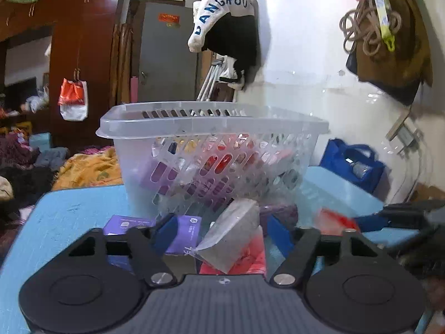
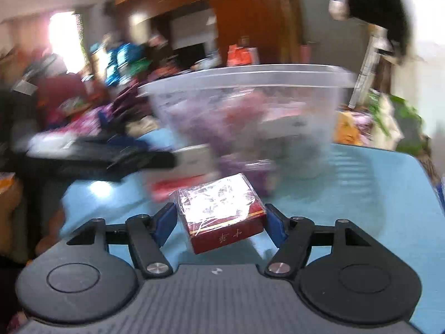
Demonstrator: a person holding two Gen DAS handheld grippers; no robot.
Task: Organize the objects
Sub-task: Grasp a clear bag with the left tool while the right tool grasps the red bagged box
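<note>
A clear plastic basket [image 1: 211,123] with several small boxes inside stands on the blue table [image 1: 69,217]; it also shows in the right wrist view [image 2: 244,78], blurred. My left gripper [image 1: 222,231] is open, its jaws on either side of a grey-wrapped box [image 1: 233,231] that lies over a red pack [image 1: 250,258], with purple boxes [image 1: 183,233] at the left. My right gripper [image 2: 221,218] is shut on a red cellophane-wrapped box [image 2: 222,217] and holds it above the table in front of the basket. The right gripper also shows in the left wrist view [image 1: 370,220], at the right edge, with the red box [image 1: 333,218].
Clothes and bags hang on the white wall [image 1: 306,55] behind the basket. A blue bag [image 1: 353,164] stands at the back right. A bed piled with cloth [image 1: 89,167] lies to the left of the table. A brown wardrobe [image 1: 83,55] stands behind it.
</note>
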